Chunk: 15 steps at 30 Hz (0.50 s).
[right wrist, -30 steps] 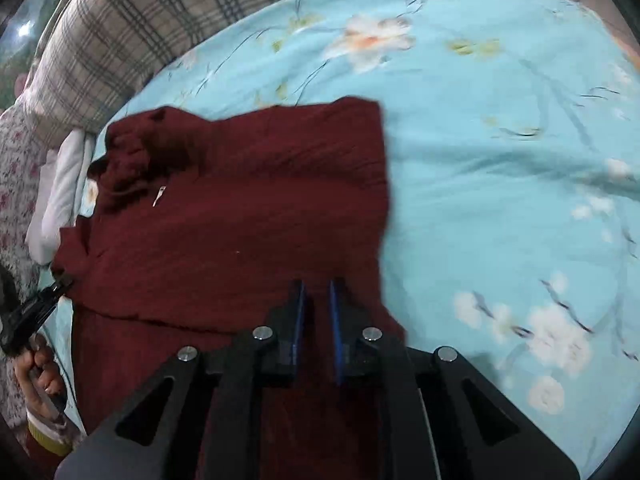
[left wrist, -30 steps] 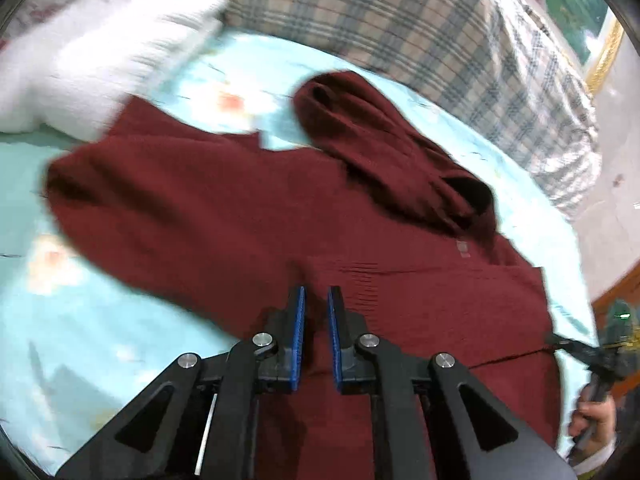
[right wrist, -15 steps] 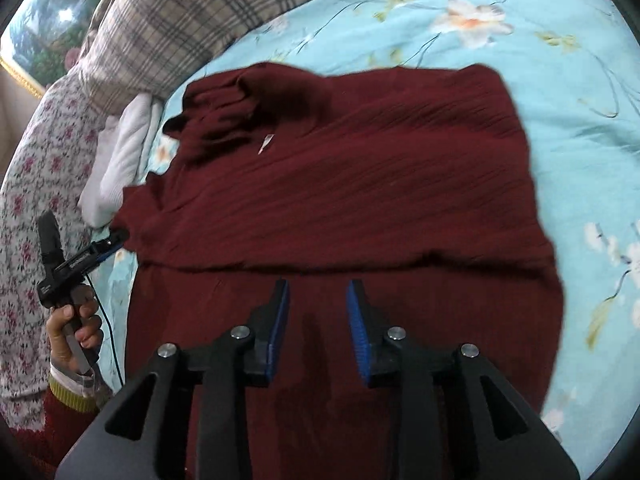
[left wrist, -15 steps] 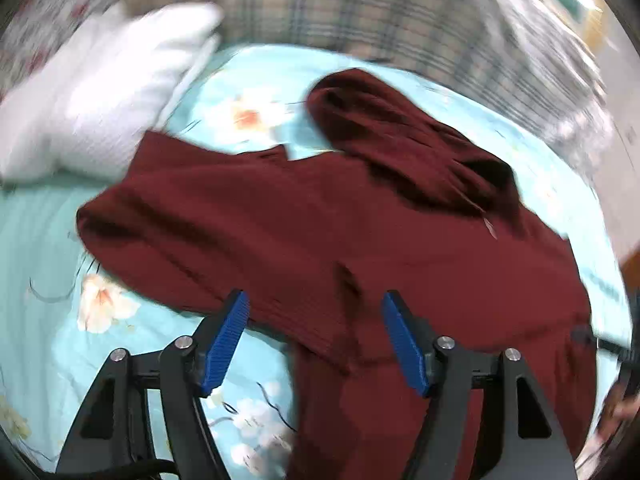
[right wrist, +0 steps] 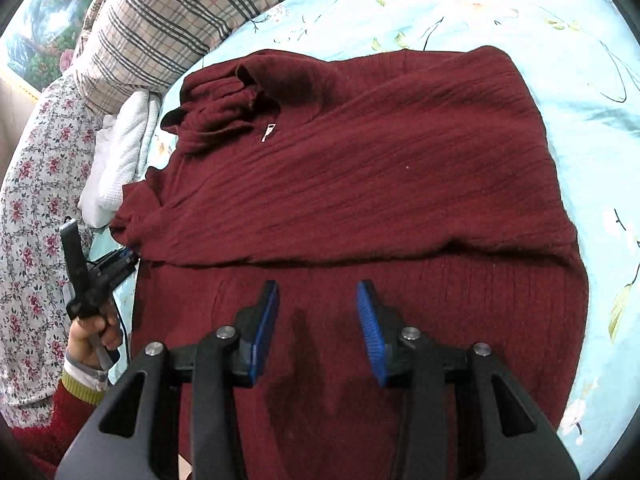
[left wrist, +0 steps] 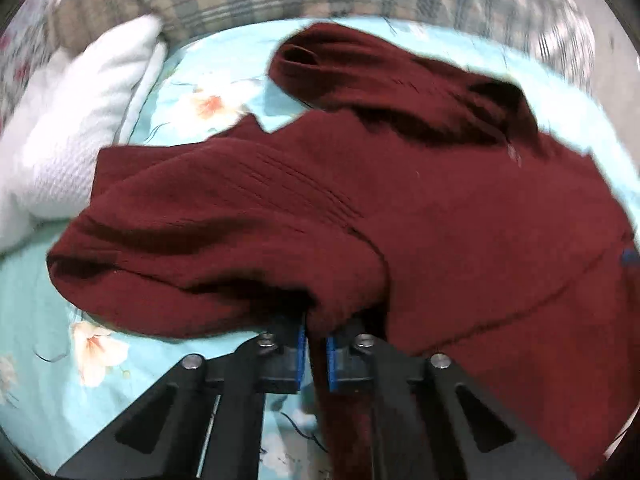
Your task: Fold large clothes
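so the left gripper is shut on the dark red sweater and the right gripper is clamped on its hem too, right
Not quite. The left gripper is shut on a fold of the dark red sweater, as the left wrist view shows. But the right gripper is not clamped on anything: in the right wrist view its jaws are opening above the sweater's lower part, with no fabric pinched between the pads.

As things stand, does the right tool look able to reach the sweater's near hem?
Probably yes. The right tool hangs over the maroon sweater, its jaws opening with nothing between them, and only bare fabric lies below.
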Available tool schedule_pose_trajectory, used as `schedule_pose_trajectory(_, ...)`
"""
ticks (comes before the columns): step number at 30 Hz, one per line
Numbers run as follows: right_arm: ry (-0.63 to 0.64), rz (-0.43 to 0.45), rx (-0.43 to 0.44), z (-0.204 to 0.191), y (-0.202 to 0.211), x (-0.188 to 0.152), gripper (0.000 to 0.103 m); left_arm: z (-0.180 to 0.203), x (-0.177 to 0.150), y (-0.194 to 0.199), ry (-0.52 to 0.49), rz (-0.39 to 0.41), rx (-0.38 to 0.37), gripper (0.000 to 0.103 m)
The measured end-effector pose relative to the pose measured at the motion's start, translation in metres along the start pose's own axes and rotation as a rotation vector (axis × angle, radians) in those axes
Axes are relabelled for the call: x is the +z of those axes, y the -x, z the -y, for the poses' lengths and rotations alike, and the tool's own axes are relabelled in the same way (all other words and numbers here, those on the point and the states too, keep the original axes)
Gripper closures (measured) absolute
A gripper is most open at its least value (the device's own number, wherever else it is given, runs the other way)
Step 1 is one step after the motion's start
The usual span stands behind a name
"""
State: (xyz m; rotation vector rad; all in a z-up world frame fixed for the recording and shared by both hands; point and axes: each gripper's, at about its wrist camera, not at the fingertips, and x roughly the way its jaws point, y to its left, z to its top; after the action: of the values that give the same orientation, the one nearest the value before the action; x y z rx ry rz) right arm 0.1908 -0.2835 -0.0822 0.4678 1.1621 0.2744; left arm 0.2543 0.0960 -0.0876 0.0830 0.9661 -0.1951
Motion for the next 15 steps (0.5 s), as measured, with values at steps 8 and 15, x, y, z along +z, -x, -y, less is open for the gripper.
schedule_pose_trajectory(8,0.007,0.024,0.031,-0.007,0.001,0.003,0.061,-0.022,0.011,0.040,0.193,0.129,-0.155,0.100)
schedule_pose_trajectory(15,-0.014,0.025,0.036,-0.001,0.004,0.003,0.061,-0.012,0.021,0.034,0.163,0.047,-0.105,0.098)
